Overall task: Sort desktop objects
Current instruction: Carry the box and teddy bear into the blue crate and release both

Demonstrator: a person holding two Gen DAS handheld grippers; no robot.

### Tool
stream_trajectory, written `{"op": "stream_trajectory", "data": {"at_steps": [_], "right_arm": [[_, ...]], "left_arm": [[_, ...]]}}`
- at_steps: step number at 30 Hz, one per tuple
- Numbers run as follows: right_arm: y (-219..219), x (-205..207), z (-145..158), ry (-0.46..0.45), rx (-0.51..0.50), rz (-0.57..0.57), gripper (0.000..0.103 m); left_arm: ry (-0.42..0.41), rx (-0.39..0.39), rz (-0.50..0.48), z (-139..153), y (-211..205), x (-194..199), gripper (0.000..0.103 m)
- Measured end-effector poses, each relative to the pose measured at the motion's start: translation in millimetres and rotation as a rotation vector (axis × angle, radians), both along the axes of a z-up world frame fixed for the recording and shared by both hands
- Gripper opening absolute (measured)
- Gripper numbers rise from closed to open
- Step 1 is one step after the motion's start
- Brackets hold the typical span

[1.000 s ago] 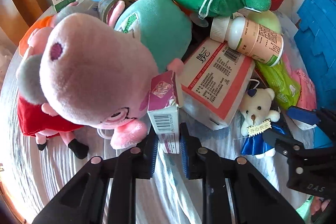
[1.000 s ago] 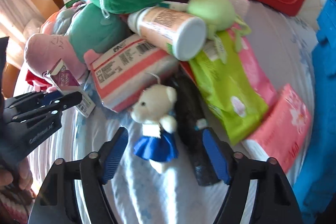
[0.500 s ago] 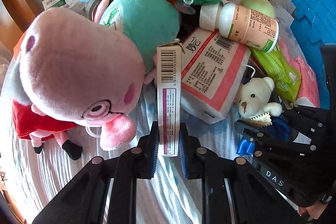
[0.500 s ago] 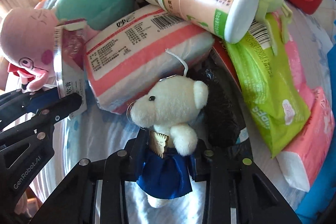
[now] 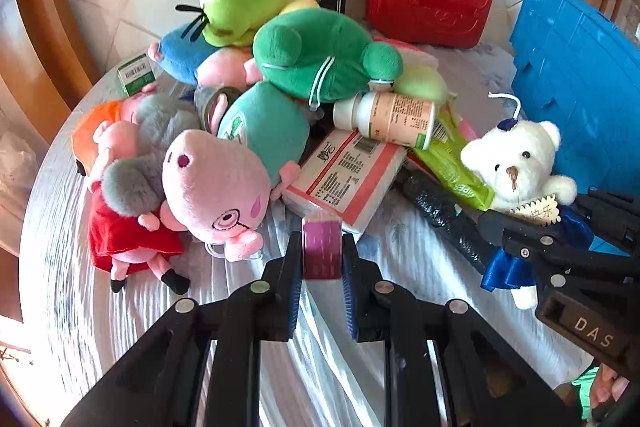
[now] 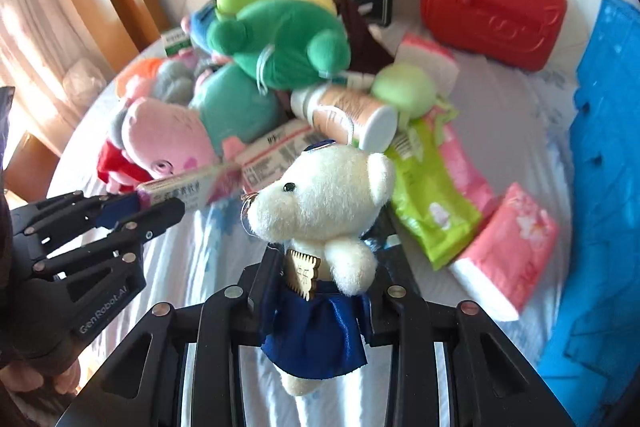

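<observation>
A small purple carton point(image 5: 322, 247) points end-on at the left wrist camera, clamped in my left gripper point(image 5: 321, 253) above the tablecloth. In the right wrist view the same carton point(image 6: 192, 189) sticks out sideways from that gripper point(image 6: 158, 207). My right gripper point(image 6: 326, 273) is shut on the blue dress of a white teddy bear point(image 6: 324, 195), which hangs clear of the table. In the left wrist view the bear point(image 5: 516, 159) and right gripper point(image 5: 532, 227) sit at the right. The pile of unsorted toys and packs lies beyond both.
The pile holds a pink pig plush point(image 5: 212, 183), a green plush point(image 5: 320, 63), a bottle point(image 5: 388, 115), a pink-edged tissue pack point(image 5: 348, 175), green wipes point(image 6: 428, 195) and a black umbrella point(image 5: 444, 215). A red case point(image 5: 428, 7) stands behind, a blue crate point(image 5: 580, 75) at the right.
My right gripper closed on the bear and lifted it off the table. The left gripper rose with the carton, which turned end-on. Both have pulled back from the pile.
</observation>
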State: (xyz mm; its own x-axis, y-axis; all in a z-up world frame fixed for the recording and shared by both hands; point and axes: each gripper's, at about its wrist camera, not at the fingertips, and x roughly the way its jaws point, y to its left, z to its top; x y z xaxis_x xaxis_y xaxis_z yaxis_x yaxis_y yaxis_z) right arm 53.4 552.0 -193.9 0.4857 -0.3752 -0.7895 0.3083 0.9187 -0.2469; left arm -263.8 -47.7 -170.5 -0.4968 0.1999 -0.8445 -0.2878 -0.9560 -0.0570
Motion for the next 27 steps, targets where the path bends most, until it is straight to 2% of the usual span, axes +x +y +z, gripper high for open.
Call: {"op": "stream_trajectory", "data": {"at_steps": [8, 15, 22, 27], "right_arm": [[30, -47, 61, -0.135, -0.081, 0.041, 0.032], [45, -85, 107, -0.236, -0.165, 0.032, 0.032], [27, -124, 157, -0.335, -0.202, 0.044, 0.032], [-8, -160, 209, -0.411, -0.234, 0.071, 0.032]], "left_arm": [[0.125, 0.034, -0.04, 55, 17, 18, 0.018], [0.235, 0.089, -0.112, 99, 33, 34, 0.018], [0.341, 0.107, -0.173, 144, 79, 46, 0.018], [0.415, 0.131, -0.191, 186, 134, 55, 0.018]]}}
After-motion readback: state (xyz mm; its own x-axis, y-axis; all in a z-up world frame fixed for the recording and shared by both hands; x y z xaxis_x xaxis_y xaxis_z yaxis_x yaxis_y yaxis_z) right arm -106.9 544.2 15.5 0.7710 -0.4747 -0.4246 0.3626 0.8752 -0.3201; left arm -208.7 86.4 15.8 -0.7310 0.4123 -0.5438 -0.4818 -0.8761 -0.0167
